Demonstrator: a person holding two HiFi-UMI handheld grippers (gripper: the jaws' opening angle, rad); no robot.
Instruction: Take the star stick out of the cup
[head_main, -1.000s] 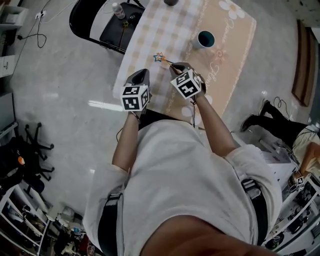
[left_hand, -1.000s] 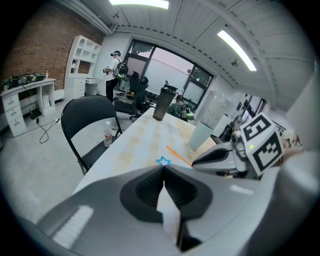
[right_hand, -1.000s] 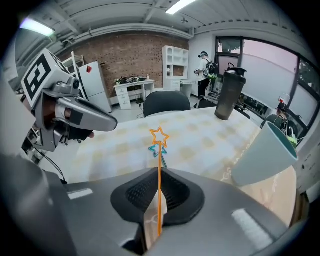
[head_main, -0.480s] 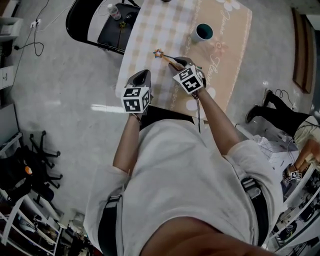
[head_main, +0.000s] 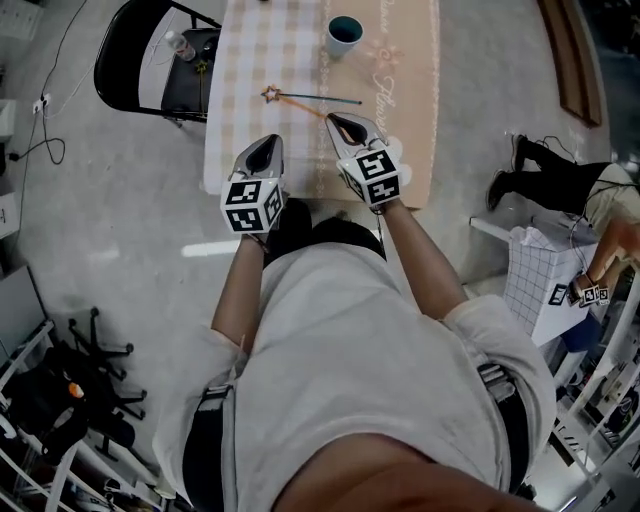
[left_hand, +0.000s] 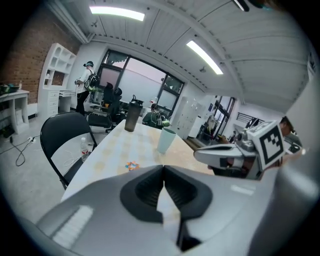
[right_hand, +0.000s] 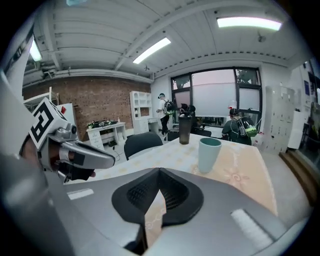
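The star stick (head_main: 300, 98) lies flat on the table (head_main: 400, 130), its star end (head_main: 270, 95) to the left; nothing holds it. From the left gripper view only the coloured star (left_hand: 132, 165) shows, just beyond the jaws. The teal cup (head_main: 344, 33) stands upright farther back, also seen as the cup (left_hand: 166, 140) and the cup (right_hand: 209, 155). My right gripper (head_main: 337, 120) is shut and empty, just short of the stick. My left gripper (head_main: 268, 143) is shut and empty over the near left part of the table.
A black folding chair (head_main: 150, 60) with a water bottle (head_main: 178, 45) on its seat stands left of the table. A dark tumbler (right_hand: 184, 128) stands at the table's far end. A person's legs (head_main: 530, 180) are to the right, and shelves with clutter lie behind me.
The right gripper held the star stick a second ago; now the stick lies on the table and the gripper has drawn back from it. Both grippers sit nearer the table's front edge.
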